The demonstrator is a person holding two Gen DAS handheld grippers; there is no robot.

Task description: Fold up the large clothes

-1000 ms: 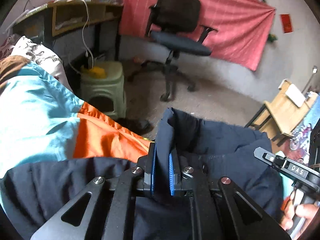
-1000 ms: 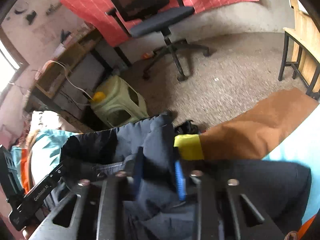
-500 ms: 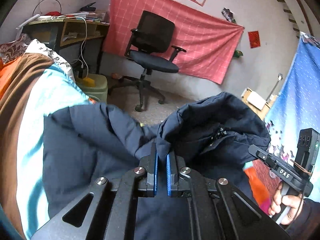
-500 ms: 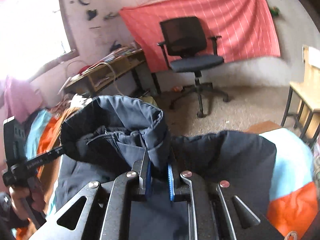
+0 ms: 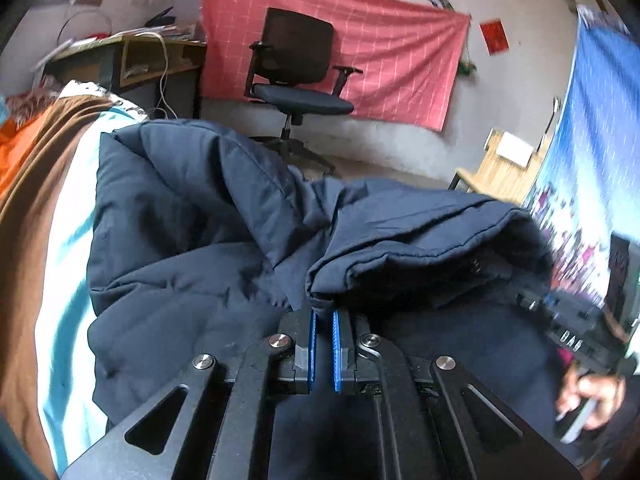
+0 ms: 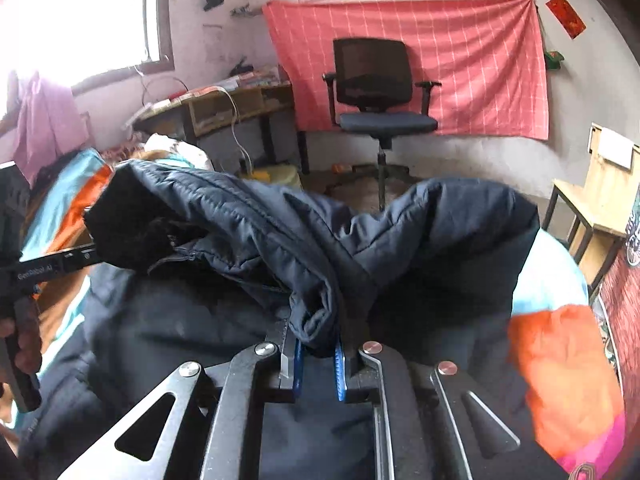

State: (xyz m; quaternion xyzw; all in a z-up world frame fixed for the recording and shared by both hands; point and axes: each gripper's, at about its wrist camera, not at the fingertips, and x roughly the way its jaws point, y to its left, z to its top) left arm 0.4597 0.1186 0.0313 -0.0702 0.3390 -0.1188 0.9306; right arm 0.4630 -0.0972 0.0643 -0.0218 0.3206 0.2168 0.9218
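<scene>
A large dark navy padded jacket [image 5: 200,216] lies over a bed with a striped cover of brown, light blue and orange [image 5: 48,208]. My left gripper [image 5: 322,320] is shut on a fold of the jacket's edge and holds it raised. My right gripper [image 6: 317,350] is shut on another bunched edge of the same jacket [image 6: 440,240]. The jacket's edge is doubled back toward me over its lower part. The left gripper's body shows at the left of the right wrist view [image 6: 44,268], and the right gripper's body at the right of the left wrist view [image 5: 568,332].
A black office chair [image 6: 380,92] stands on the floor beyond the bed, before a red cloth on the wall. A cluttered desk [image 6: 224,104] is at the left. A wooden chair [image 6: 596,192] stands at the right. A blue hanging cloth [image 5: 592,140] is to the right.
Both grippers have lifted the jacket's edge off the far side of the bed and carried it back toward me, so the jacket now folds over itself.
</scene>
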